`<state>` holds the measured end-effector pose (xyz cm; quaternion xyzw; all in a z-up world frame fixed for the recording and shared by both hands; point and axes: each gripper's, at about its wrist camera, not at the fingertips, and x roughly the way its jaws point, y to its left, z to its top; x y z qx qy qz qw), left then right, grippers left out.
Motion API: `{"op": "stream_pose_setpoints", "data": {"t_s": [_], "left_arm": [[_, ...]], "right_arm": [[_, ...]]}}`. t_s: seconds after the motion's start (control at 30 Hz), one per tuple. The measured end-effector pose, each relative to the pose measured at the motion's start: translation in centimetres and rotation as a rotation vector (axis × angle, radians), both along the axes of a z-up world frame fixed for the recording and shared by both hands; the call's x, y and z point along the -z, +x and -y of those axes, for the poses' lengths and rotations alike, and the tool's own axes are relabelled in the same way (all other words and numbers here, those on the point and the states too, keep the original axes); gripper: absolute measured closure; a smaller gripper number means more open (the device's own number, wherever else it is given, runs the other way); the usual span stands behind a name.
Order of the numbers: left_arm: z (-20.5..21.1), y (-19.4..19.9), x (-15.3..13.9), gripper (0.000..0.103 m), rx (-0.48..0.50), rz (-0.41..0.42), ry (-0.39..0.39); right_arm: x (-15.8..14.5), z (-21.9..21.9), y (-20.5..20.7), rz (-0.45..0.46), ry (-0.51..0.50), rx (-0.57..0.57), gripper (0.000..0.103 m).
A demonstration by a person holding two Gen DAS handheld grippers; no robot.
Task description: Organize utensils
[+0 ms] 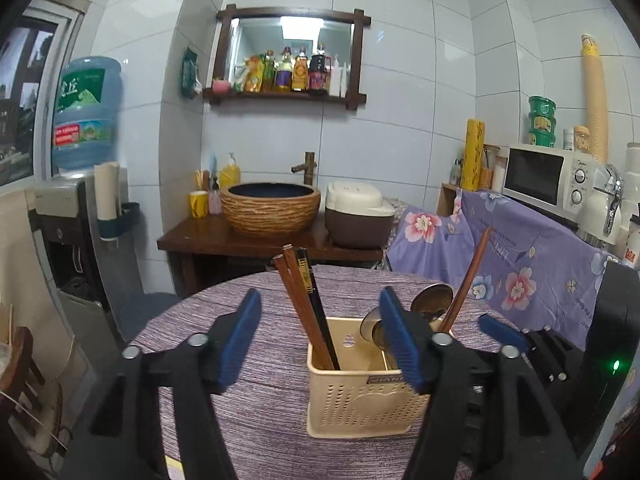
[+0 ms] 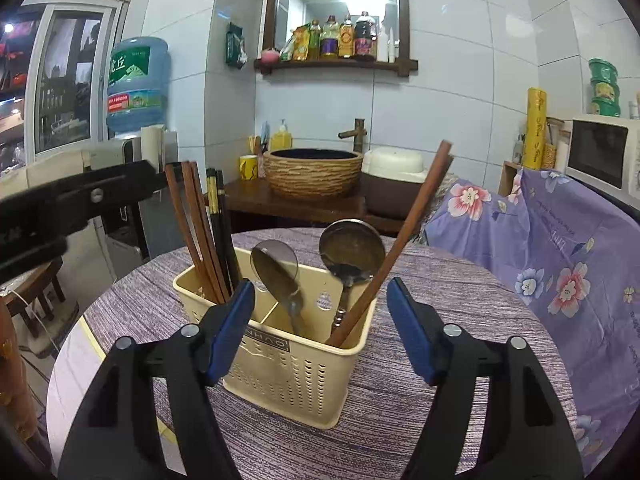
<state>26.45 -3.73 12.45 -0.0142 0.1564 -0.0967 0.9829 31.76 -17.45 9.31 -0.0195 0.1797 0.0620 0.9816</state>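
Observation:
A cream perforated utensil holder (image 1: 360, 404) (image 2: 296, 368) stands on a round table with a purple striped cloth (image 1: 260, 420) (image 2: 440, 400). Its left compartment holds several brown and black chopsticks (image 1: 304, 304) (image 2: 200, 232). The right compartment holds two metal spoons (image 1: 434, 300) (image 2: 352, 248) and one leaning brown chopstick (image 1: 468, 276) (image 2: 404, 232). My left gripper (image 1: 319, 294) is open just in front of the holder, and its pads touch nothing. My right gripper (image 2: 320, 283) is open too, wide around the holder's near side with nothing gripped.
Behind the table is a wooden counter with a woven basin (image 1: 270, 208) and a rice cooker (image 1: 356, 212). A floral purple cloth (image 1: 520, 260) and a microwave (image 1: 548, 180) are on the right. A water dispenser (image 1: 86, 112) and a wooden chair (image 1: 20, 360) are on the left.

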Motion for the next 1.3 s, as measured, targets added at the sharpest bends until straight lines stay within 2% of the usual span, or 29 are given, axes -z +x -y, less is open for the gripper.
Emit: {"op": "stream_pose_setpoints", "data": {"t_s": [0.07, 0.13, 0.17, 0.2, 0.3, 0.4, 0.5, 0.63, 0.73, 0.87, 1.03, 1.17, 1.3], "left_arm": [[-0.6, -1.0, 0.1, 0.022, -0.011, 0.023, 0.0], [-1.5, -2.2, 0.5, 0.009, -0.009, 0.033, -0.026], [-2.0, -2.8, 0.9, 0.005, -0.006, 0.034, -0.047], [-2.2, -3.2, 1.2, 0.005, -0.006, 0.035, -0.061], [-3.1, -4.8, 3.3, 0.005, -0.001, 0.023, -0.089], [-3.5, -6.2, 5.9, 0.005, -0.014, -0.028, -0.092], [-3.8, -8.7, 8.3, 0.005, -0.023, -0.044, -0.106], [-4.1, -12.7, 10.8, 0.005, -0.031, -0.039, -0.081], [-4.5, -15.1, 12.2, 0.005, -0.043, -0.077, -0.055], [-5.4, -18.3, 12.8, 0.005, -0.06, -0.071, -0.044], [-6.2, -21.5, 12.2, 0.005, -0.063, -0.024, -0.075], [-5.5, -22.5, 12.0, 0.005, -0.049, -0.028, -0.073], [-5.1, -23.3, 11.8, 0.005, -0.057, 0.013, -0.069]], "right_arm": [[-0.3, 0.3, -1.2, 0.025, -0.001, 0.018, 0.016], [-0.4, 0.7, -2.4, 0.044, 0.005, 0.03, 0.012], [-0.4, 0.9, -3.2, 0.051, 0.004, 0.038, 0.009], [-0.4, 1.2, -3.8, 0.052, 0.006, 0.044, 0.006], [0.4, 2.0, -6.1, 0.04, 0.029, 0.051, 0.006], [2.2, 2.7, -8.6, -0.004, 0.049, 0.063, 0.006], [4.6, 2.9, -11.2, -0.05, 0.072, 0.047, 0.006], [7.8, 2.8, -15.6, -0.073, 0.06, 0.037, 0.006], [9.6, 2.8, -18.5, -0.093, 0.053, 0.027, 0.006], [10.5, 2.9, -22.6, -0.083, 0.04, 0.008, 0.006], [9.9, 2.8, -27.0, -0.029, 0.086, -0.026, 0.006], [9.3, 1.7, -28.5, 0.007, 0.049, -0.027, 0.006], [8.8, 0.8, -29.1, 0.033, 0.027, -0.053, 0.006]]}}
